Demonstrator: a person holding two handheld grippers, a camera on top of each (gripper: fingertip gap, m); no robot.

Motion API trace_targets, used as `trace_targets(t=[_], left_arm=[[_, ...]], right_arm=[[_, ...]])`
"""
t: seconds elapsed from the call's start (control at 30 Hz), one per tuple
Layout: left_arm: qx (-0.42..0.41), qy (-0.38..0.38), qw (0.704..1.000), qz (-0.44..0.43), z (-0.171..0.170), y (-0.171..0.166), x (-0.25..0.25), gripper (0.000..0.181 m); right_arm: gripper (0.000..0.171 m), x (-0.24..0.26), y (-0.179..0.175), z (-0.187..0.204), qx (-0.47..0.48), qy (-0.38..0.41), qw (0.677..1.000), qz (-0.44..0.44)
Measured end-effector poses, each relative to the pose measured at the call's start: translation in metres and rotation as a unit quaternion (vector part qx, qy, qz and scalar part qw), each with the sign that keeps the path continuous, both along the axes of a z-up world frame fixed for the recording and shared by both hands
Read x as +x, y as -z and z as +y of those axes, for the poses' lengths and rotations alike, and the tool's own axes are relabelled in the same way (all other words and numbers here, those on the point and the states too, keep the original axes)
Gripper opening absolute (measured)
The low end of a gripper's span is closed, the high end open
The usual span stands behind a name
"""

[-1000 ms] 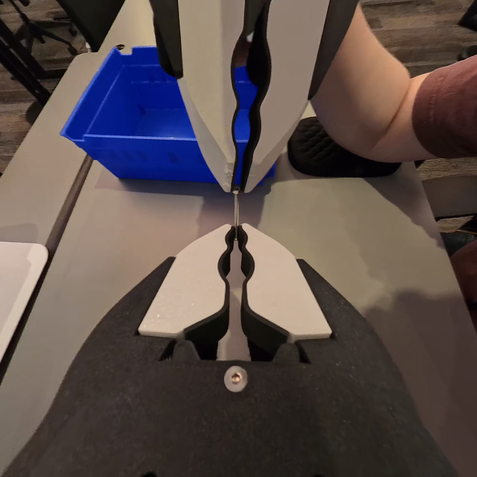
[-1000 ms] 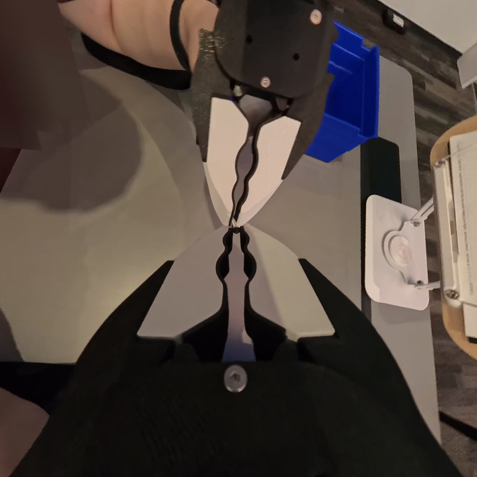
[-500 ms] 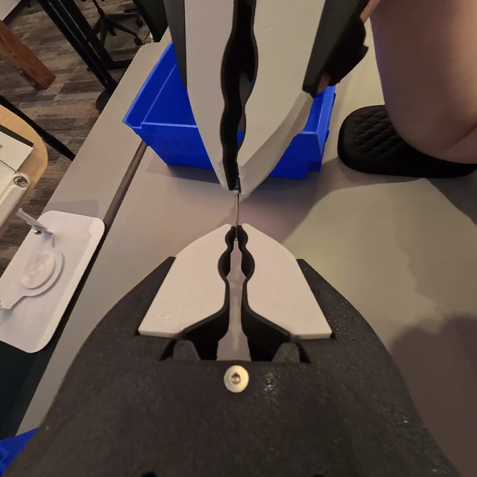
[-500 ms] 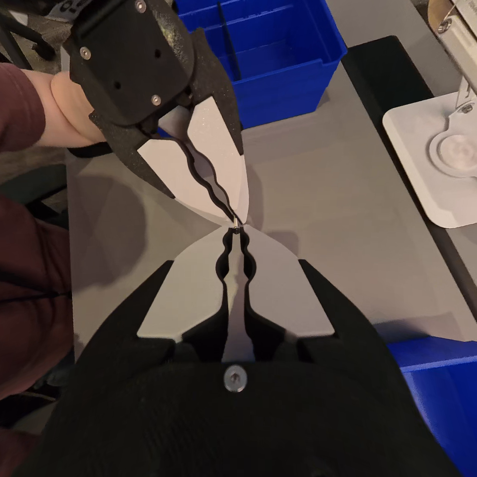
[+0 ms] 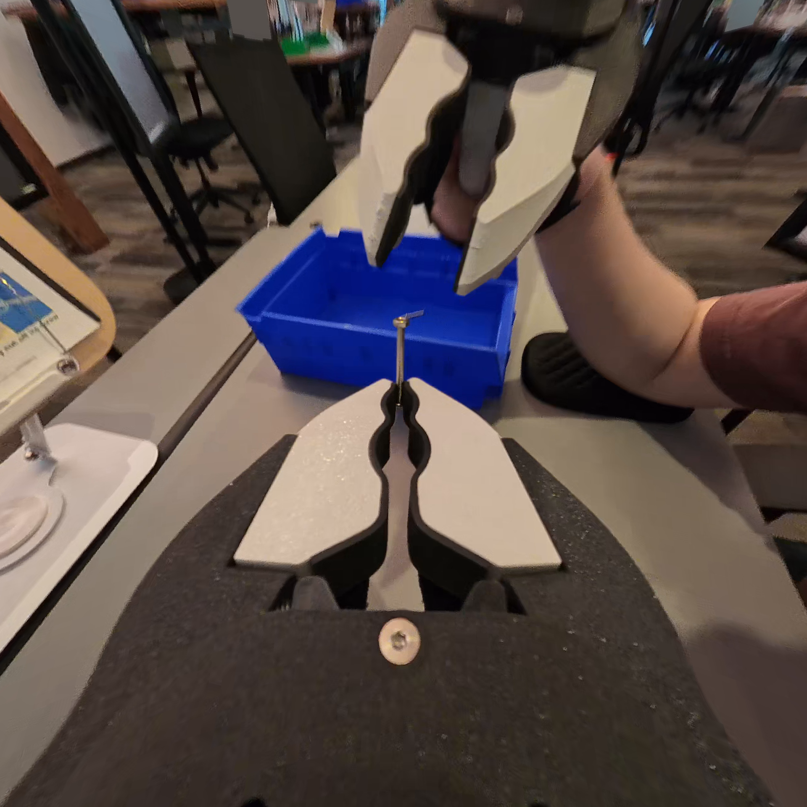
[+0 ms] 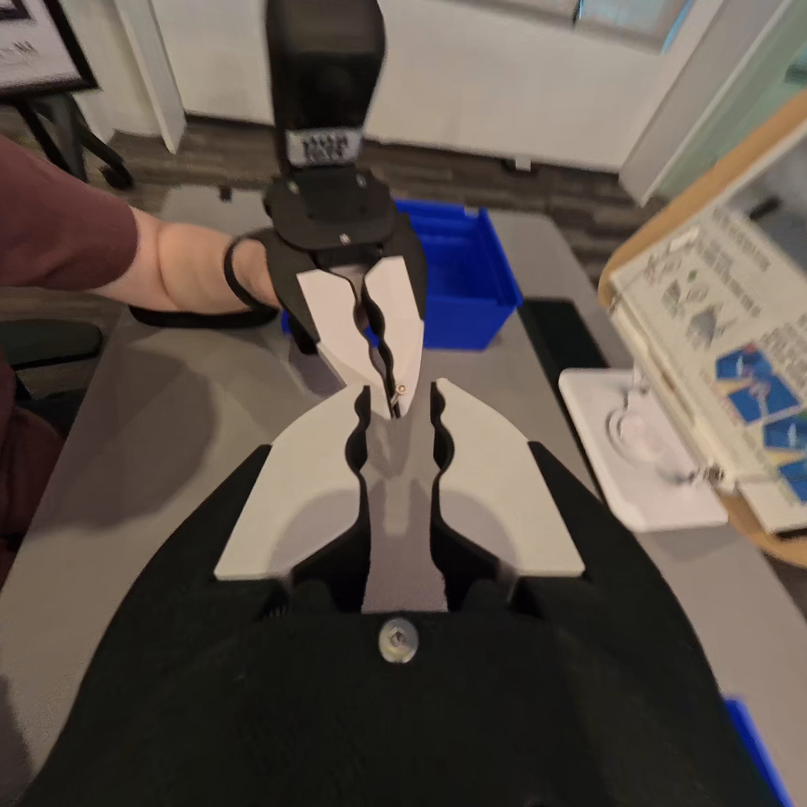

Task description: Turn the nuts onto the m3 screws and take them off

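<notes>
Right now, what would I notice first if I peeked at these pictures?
First, the thin screw standing up from the shut left gripper, right in the middle. Above it hangs the right gripper, wide open. Behind both sits a bright blue bin on the grey table.

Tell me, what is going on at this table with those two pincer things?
A person holds a pair of tongs in each hand. The left tongs are shut on a thin screw that sticks up in front of a blue bin; a small metal piece at its top could be the nut, too tiny to be sure. The right tongs hang open above the screw, touching nothing.
</notes>
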State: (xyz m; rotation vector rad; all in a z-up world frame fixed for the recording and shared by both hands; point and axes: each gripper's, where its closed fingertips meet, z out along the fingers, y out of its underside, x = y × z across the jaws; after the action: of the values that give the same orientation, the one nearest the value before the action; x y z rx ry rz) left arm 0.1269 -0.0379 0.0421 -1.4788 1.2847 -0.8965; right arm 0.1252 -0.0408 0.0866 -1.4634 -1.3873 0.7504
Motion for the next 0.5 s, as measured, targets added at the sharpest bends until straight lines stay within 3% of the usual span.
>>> trace_targets(t=[0.17,0.5], left_arm=[[-0.004,0.03,0.996,-0.089,-0.01,-0.026,-0.002,0.002],[0.006,0.051,0.992,-0.118,-0.022,-0.039,-0.003,0.002]], right_arm=[[0.027,-0.011,-0.022,-0.018,-0.002,-0.076,0.993,0.093],[0.027,-0.024,-0.022,-0.017,-0.016,-0.101,0.985,0.136]])
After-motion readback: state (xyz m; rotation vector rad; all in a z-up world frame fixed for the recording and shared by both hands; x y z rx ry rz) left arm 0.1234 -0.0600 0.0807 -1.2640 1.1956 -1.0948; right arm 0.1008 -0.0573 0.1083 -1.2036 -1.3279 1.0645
